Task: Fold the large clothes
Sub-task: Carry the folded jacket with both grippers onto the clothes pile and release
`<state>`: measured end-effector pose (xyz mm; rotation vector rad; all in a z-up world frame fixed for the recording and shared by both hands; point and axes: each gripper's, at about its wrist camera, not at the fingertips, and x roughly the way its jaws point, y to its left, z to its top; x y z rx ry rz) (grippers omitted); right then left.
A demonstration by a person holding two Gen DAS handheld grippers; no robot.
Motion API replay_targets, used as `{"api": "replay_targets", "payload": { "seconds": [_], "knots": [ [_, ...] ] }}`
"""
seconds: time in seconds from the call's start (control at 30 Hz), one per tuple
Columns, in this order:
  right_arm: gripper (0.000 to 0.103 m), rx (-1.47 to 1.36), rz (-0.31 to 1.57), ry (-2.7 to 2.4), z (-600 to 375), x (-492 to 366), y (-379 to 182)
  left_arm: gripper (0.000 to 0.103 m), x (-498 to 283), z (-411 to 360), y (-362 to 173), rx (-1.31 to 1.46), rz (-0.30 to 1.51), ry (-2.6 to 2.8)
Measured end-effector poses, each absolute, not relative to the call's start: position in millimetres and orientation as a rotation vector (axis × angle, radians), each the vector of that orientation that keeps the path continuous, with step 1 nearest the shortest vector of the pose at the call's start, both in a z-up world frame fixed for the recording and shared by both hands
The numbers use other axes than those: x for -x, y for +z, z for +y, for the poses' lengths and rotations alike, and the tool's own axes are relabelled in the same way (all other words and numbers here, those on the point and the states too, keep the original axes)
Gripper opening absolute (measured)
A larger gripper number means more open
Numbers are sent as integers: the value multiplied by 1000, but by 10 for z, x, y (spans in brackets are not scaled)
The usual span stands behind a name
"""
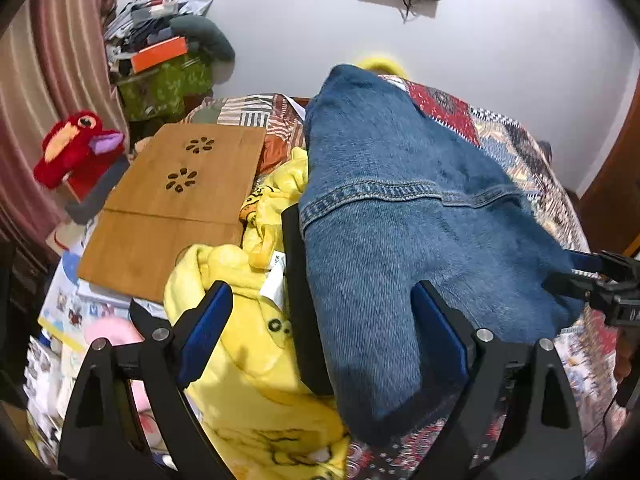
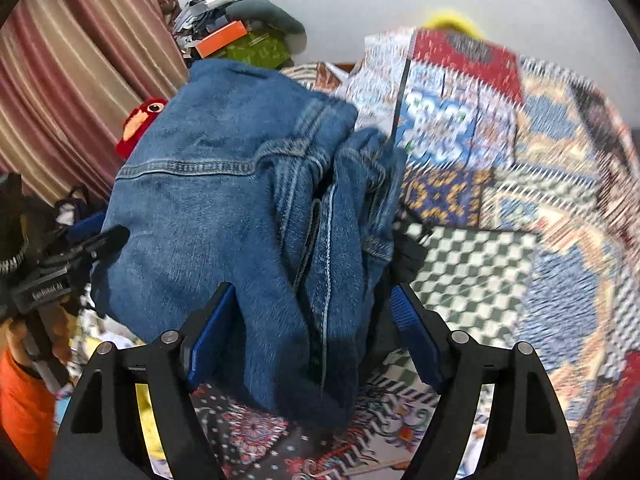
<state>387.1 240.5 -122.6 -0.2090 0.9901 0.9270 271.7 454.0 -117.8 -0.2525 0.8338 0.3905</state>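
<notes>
Two tools frame our view of one blue denim garment (image 1: 404, 216), which lies bunched across the middle of both frames on the patchwork bedspread (image 2: 520, 208). Our left tool (image 1: 322, 332) has its fingers spread wide, one over the yellow blanket (image 1: 256, 360) at lower centre, the other against the denim, pinching nothing. Our right tool (image 2: 316, 330) is also parted, its blue pads on either side of the garment's folded seam at lower centre, though we cannot tell whether they touch the cloth. At centre left of the left view we see a wooden lap tray (image 1: 176, 196) and a red plush bird (image 1: 76, 146).
</notes>
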Motion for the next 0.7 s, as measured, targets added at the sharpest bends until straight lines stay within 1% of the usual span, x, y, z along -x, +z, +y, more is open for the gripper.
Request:
{"api": "replay_targets", "payload": {
  "seconds": [0.17,0.23,0.37,0.5,0.7],
  "knots": [
    [76,247,854,931,2200,-3608,-876,92,-2528,4386,-922,293,794,393],
    [76,228,811,936,2102,-3519,-723,92,-2405,4270,-742,288,748,386],
    [76,171,712,945,1861,-3314,-391,92,-2093,3931,-271,275,618,344],
    [76,127,561,928,1589,-3007,2,92,-1753,3487,189,202,481,323],
    [76,54,356,943,1181,-2474,474,92,-1188,2821,662,108,283,316]
  ]
}}
